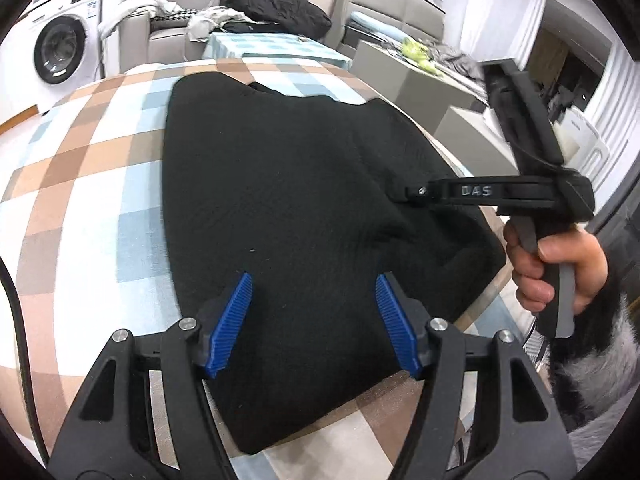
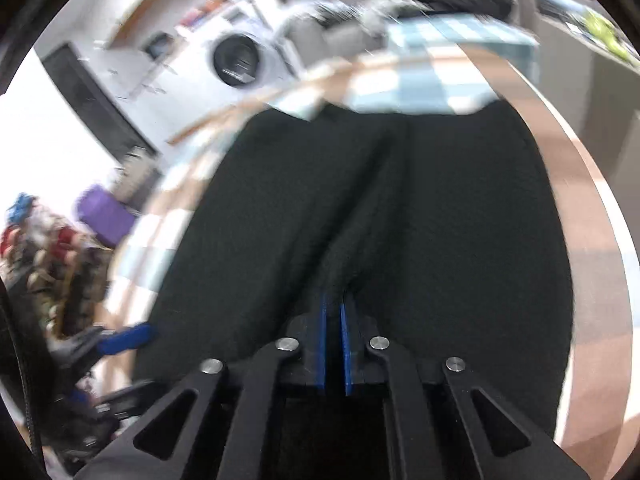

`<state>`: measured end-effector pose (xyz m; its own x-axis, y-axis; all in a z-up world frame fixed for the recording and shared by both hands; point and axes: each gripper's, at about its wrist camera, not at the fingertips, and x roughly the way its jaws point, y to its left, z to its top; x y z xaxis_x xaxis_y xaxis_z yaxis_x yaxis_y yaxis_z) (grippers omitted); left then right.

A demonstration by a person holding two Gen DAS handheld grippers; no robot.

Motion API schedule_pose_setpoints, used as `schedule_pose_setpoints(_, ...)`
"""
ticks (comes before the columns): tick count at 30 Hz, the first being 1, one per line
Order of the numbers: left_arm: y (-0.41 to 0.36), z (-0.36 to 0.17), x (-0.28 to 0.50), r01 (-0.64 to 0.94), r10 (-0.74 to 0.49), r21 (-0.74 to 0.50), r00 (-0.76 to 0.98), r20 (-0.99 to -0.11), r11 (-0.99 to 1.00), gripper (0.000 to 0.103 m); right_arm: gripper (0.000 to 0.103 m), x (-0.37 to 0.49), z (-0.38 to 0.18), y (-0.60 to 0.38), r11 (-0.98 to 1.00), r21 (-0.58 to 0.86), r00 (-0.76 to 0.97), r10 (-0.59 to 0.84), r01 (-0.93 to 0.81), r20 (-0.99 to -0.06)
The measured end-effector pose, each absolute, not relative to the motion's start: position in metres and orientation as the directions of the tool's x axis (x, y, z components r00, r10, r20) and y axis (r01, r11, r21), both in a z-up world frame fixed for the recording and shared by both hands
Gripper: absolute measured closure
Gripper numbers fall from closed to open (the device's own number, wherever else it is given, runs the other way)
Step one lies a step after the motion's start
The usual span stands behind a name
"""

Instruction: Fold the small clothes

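Observation:
A black knit garment (image 1: 288, 184) lies spread on the checked tablecloth (image 1: 80, 184). My left gripper (image 1: 314, 292) is open, its blue pads above the garment's near part, holding nothing. My right gripper (image 1: 404, 194) reaches in from the right in the left wrist view and pinches a raised fold of the garment. In the right wrist view the right gripper (image 2: 334, 312) is shut on the black garment (image 2: 440, 220), with cloth bunched into a ridge ahead of the pads. The left gripper's blue pad (image 2: 124, 338) shows blurred at the lower left.
A washing machine (image 1: 60, 52) stands at the back left. A sofa (image 1: 176, 12) with a black heap of clothes (image 1: 280, 4) is behind the table. Grey boxes (image 1: 404, 76) and clutter stand at the right. The table edge (image 2: 580, 184) runs close to the garment's right side.

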<state>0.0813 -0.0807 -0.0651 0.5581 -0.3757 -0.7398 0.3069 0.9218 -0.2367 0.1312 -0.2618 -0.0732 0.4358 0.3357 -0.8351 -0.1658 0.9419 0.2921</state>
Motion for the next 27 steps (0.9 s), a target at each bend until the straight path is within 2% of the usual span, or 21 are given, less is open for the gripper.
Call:
schedule_pose_setpoints(2,-0.092,-0.068,0.081,0.331,-0.368,-0.21,0.545,-0.754,0.92,0.041,0.084,0.125,-0.074,-0.272,0.935,0.329,0.436,0.354,-0.135,-0.828)
schedule_pose_setpoints(3,-0.098,-0.068,0.08,0.345,-0.368,-0.201,0.539,-0.758,0.917,0.041,0.071,0.119,-0.069,-0.275,0.937,0.325,0.452,0.348,-0.131,-0.821)
schedule_pose_setpoints(4,-0.103,-0.07,0.078,0.364,-0.373,-0.194,0.528,-0.763,0.911,0.041,0.064,0.108,-0.061,-0.279,0.937,0.323,0.477,0.346,-0.133,-0.808)
schedule_pose_setpoints(9,-0.116,-0.078,0.071,0.423,-0.383,-0.171,0.488,-0.784,0.89,0.041,0.064,0.077,-0.043,-0.272,0.886,0.396,0.442,0.464,-0.241,-0.768)
schedule_pose_setpoints(12,-0.118,-0.077,0.066,0.44,-0.38,-0.154,0.489,-0.785,0.884,0.041,0.064,0.068,-0.053,-0.25,0.849,0.432,0.364,0.522,-0.304,-0.771)
schedule_pose_setpoints(15,-0.113,-0.076,0.066,0.421,-0.4,-0.194,0.484,-0.778,0.886,0.041,0.064,0.07,-0.069,-0.241,0.782,0.531,0.31,0.62,-0.327,-0.721)
schedule_pose_setpoints(18,-0.111,-0.077,0.066,0.409,-0.391,-0.19,0.491,-0.779,0.892,0.041,0.064,0.071,-0.079,-0.241,0.771,0.555,0.294,0.634,-0.312,-0.715)
schedule_pose_setpoints(21,-0.113,-0.077,0.065,0.412,-0.387,-0.184,0.492,-0.779,0.893,0.039,0.098,0.072,-0.069,-0.235,0.781,0.513,0.343,0.62,-0.355,-0.706)
schedule_pose_setpoints(24,-0.113,-0.074,0.064,0.422,-0.402,-0.191,0.494,-0.771,0.886,0.038,0.098,0.064,-0.041,-0.235,0.761,0.497,0.388,0.643,-0.416,-0.66)
schedule_pose_setpoints(27,-0.112,-0.073,0.063,0.428,-0.412,-0.2,0.49,-0.768,0.881,0.037,0.099,0.062,-0.045,-0.241,0.864,0.365,0.423,0.491,-0.347,-0.761)
